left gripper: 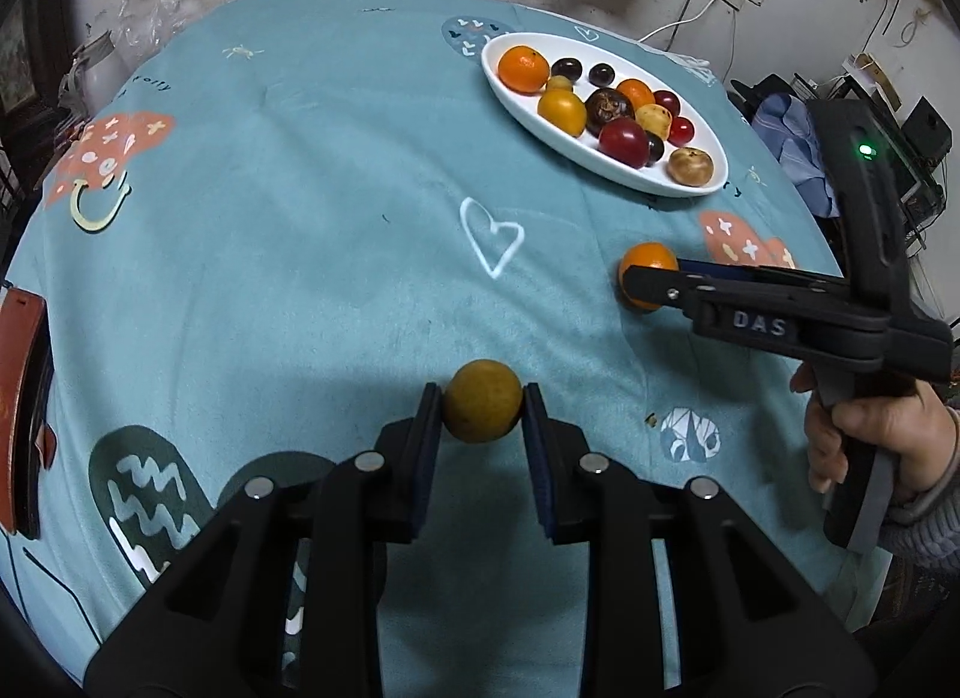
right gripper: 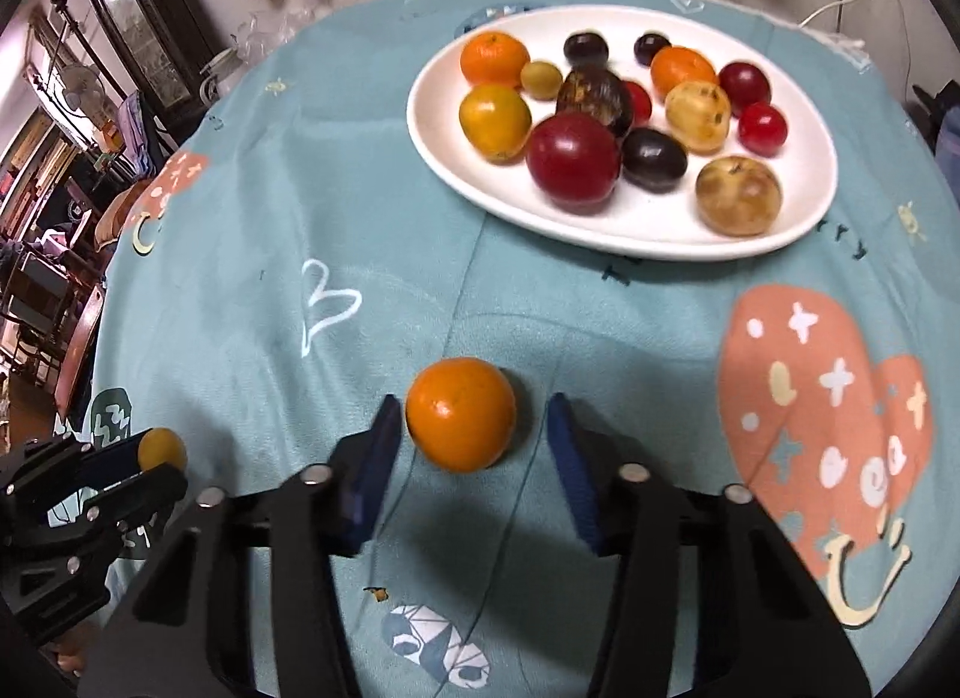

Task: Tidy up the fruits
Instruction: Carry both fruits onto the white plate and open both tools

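My left gripper (left gripper: 483,407) is shut on a yellow-green fruit (left gripper: 483,409), both pads touching its sides, low over the blue tablecloth; it also shows in the right wrist view (right gripper: 161,449). My right gripper (right gripper: 471,428) is open around an orange tangerine (right gripper: 461,421) that rests on the cloth; the left pad is close, the right pad stands apart. The tangerine also shows in the left wrist view (left gripper: 647,272). A white oval plate (right gripper: 432,146) holds several fruits: tangerines, dark plums, red and brown fruits. It also shows in the left wrist view (left gripper: 528,113).
The table wears a blue patterned tablecloth (left gripper: 300,218). A dark red object (left gripper: 21,410) lies at the left edge. Cables and sockets hang on the wall behind the plate. Furniture and a fan stand beyond the table's left side in the right wrist view.
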Demonstrator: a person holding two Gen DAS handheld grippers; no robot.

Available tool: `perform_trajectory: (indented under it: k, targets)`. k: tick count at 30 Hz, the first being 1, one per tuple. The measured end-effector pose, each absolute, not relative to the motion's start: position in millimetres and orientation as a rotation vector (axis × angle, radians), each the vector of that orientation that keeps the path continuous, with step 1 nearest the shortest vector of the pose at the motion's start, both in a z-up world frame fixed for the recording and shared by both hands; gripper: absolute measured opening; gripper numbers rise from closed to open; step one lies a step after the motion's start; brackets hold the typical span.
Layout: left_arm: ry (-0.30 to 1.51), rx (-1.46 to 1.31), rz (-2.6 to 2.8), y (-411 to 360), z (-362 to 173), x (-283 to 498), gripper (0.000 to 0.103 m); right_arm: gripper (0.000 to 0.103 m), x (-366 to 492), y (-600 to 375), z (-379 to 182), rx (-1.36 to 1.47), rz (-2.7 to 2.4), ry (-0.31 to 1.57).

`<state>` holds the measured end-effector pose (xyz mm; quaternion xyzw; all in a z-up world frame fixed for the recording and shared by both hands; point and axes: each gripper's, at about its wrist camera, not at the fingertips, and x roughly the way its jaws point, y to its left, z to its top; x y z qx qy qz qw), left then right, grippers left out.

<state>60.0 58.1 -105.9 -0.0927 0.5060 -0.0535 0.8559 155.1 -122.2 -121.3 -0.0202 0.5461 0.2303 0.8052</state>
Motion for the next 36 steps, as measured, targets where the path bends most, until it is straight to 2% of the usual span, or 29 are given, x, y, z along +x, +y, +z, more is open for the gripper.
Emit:
perform_trajectory:
  k: [1,2,3,10,20,30,36]
  targets:
    - [1.067,-0.195,-0.116,57.6,-106.7,60.2,0.027,0.046,154.9,-120.8,-122.6,-0.044,0.499,1.171]
    - [1.069,-0.193,-0.118,56.6,-107.4,60.4,0.027,0.039,152.9,-119.5,-124.0,-0.042,0.509,1.169]
    - [1.072,-0.191,-0.124,55.0,-108.0,61.1,0.027,0.038,151.2,-116.9,-123.5,-0.052,0.515,1.163]
    - [1.084,-0.146,-0.126,39.1,-106.3,69.8,0.027,0.038,133.8,-134.2,-111.6,0.021,0.512,1.153]
    - [1.054,-0.048,-0.179,-3.2,-88.8,74.6,0.027,0.038,62.3,-198.6,-90.2,0.036,0.434,1.107]
    - [0.885,0.000,-0.218,-18.6,-5.2,126.1,0.027,0.038,96.8,-258.0,26.4,0.134,0.326,0.760]
    - [0.826,0.000,-0.213,-23.8,23.6,176.6,0.027,0.038,138.0,-255.3,49.0,0.129,0.344,0.683]
